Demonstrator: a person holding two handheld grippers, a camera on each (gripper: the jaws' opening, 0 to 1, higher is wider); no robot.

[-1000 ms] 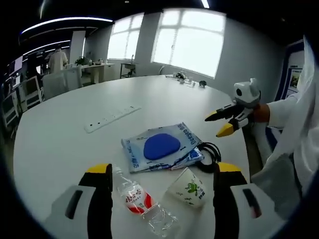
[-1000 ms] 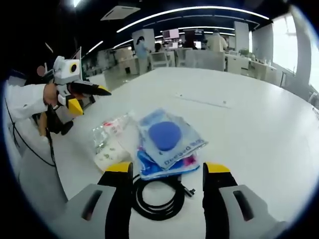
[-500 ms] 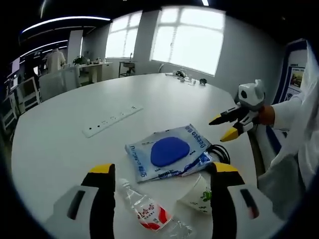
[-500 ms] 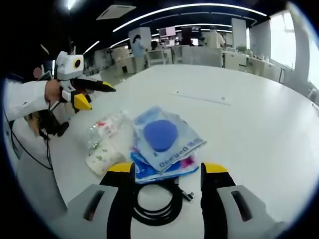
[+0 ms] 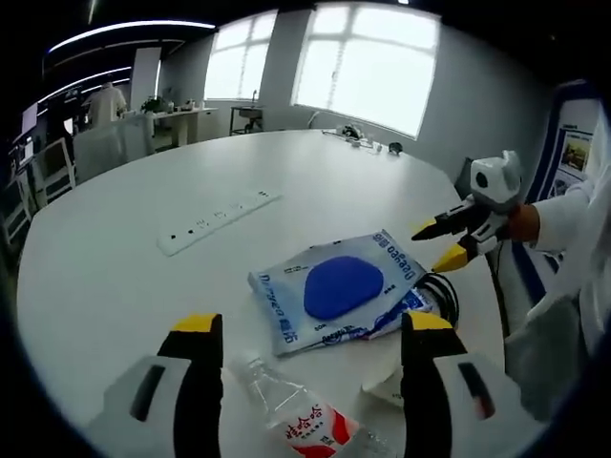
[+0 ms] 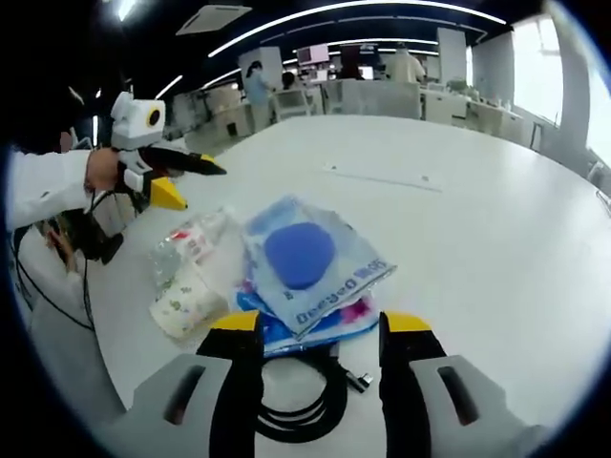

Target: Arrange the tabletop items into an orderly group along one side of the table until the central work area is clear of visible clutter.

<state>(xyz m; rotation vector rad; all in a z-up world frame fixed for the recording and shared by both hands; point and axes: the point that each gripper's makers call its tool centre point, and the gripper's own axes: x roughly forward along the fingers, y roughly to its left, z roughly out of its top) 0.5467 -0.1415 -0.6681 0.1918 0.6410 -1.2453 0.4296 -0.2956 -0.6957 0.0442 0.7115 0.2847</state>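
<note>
Hovering over the white table (image 5: 115, 258) with jaws spread and nothing between them, the left gripper (image 5: 307, 329) faces the clutter gathered around the blue printed packets (image 5: 344, 291). The plastic water bottle (image 5: 301, 420) lies just beside the packets on the left gripper's side, the paper cup (image 6: 186, 305) next to it, and the black coiled cable (image 6: 305, 401) touches the packets' opposite edge, between the jaws of the right gripper (image 6: 310, 329), likewise wide and empty. The bottle, lying on its side, may roll away if nudged. The stacked packets look slick and could slide apart; a closing jaw might snag a cable loop and drag them. The bottle's cap end is cut off, and the white power strip (image 5: 215, 218) beyond the packets is probably plugless, though too small to tell.
</note>
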